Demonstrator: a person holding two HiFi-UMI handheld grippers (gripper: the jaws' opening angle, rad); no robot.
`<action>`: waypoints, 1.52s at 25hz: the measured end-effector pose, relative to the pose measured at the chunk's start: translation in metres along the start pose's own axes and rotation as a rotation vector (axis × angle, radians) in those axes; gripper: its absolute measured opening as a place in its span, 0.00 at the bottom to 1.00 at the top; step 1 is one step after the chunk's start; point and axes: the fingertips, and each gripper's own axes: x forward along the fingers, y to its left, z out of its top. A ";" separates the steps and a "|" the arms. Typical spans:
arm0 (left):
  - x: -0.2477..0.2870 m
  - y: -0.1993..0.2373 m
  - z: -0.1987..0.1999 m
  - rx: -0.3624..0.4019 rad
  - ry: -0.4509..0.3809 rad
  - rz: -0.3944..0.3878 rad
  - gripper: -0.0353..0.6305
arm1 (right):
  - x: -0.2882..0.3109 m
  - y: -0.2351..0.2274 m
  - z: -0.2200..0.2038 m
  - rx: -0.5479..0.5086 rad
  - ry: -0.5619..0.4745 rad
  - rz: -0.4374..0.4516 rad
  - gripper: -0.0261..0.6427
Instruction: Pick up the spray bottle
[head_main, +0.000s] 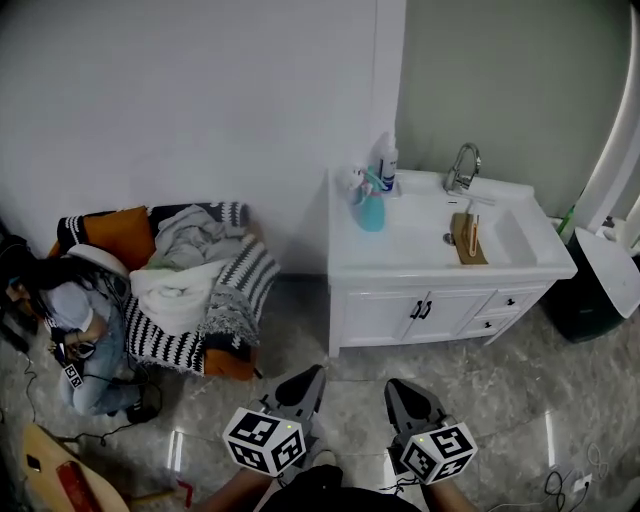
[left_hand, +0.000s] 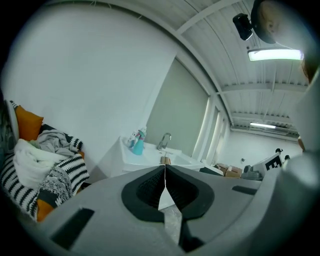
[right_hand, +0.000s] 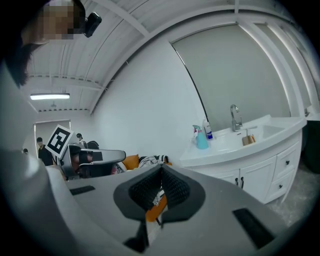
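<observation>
A teal spray bottle (head_main: 371, 207) with a white trigger head stands upright on the left end of the white vanity counter (head_main: 400, 255), far ahead of both grippers. It also shows small in the left gripper view as the spray bottle (left_hand: 137, 144) and in the right gripper view as the spray bottle (right_hand: 201, 139). My left gripper (head_main: 308, 379) and right gripper (head_main: 400, 391) hang low over the floor, well short of the vanity. Both are shut with nothing between their jaws, as seen on the left gripper (left_hand: 164, 166) and the right gripper (right_hand: 160, 167).
A taller white bottle (head_main: 388, 163) stands behind the spray bottle. A faucet (head_main: 461, 168) and a wooden tray (head_main: 466, 239) sit by the sink basin. An armchair (head_main: 195, 290) piled with blankets stands at left, with a person (head_main: 75, 320) crouching beside it. A bin (head_main: 600, 285) stands at right.
</observation>
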 end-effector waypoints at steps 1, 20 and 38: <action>0.003 0.010 0.003 -0.002 -0.001 0.005 0.06 | 0.010 -0.001 0.002 -0.001 -0.003 0.001 0.05; 0.132 0.071 0.039 -0.069 -0.007 -0.007 0.06 | 0.129 -0.087 0.057 -0.018 -0.007 0.046 0.05; 0.249 0.079 0.070 -0.005 0.014 0.048 0.06 | 0.198 -0.186 0.105 -0.021 -0.007 0.115 0.05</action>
